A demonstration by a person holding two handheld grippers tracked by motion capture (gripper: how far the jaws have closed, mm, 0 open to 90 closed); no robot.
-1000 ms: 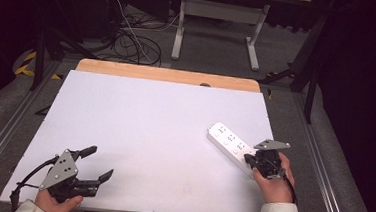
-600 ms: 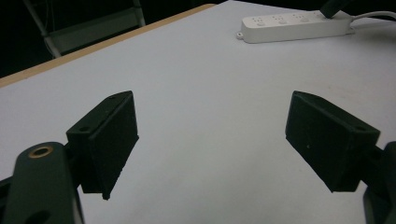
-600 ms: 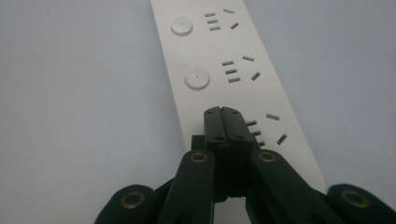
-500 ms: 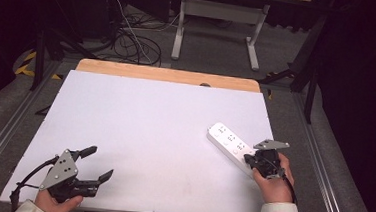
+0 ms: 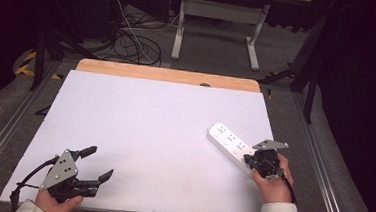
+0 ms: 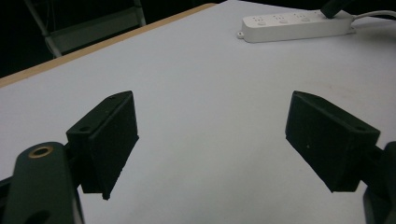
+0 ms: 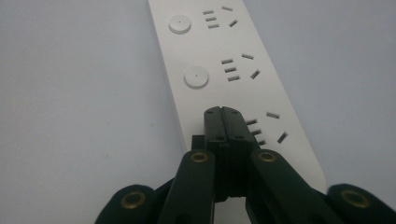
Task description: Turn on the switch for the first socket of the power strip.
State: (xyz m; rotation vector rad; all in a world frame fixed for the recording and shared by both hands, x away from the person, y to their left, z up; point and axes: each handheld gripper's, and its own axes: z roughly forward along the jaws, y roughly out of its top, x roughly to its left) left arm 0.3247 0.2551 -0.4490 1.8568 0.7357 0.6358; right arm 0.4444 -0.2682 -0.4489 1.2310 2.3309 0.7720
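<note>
Right gripper (image 7: 222, 116), jaws pressed together, tips on the white power strip's (image 7: 224, 70) near end; its long axis runs straight ahead. Left gripper (image 6: 210, 140) gapes wide over the desk (image 5: 139, 122).

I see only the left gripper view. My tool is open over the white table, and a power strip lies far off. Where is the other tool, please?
Observer: The right tool is at the power strip, over its near end, at the table's right side.
Operator: Is it open?
Observer: No. In the right gripper view its jaws are pressed together, nothing between them, tips over the nearest socket group.
Operator: Does the strip have switches?
Observer: Two round buttons show there, each beside a socket group. Whether the tips hide a third I cannot tell.
</note>
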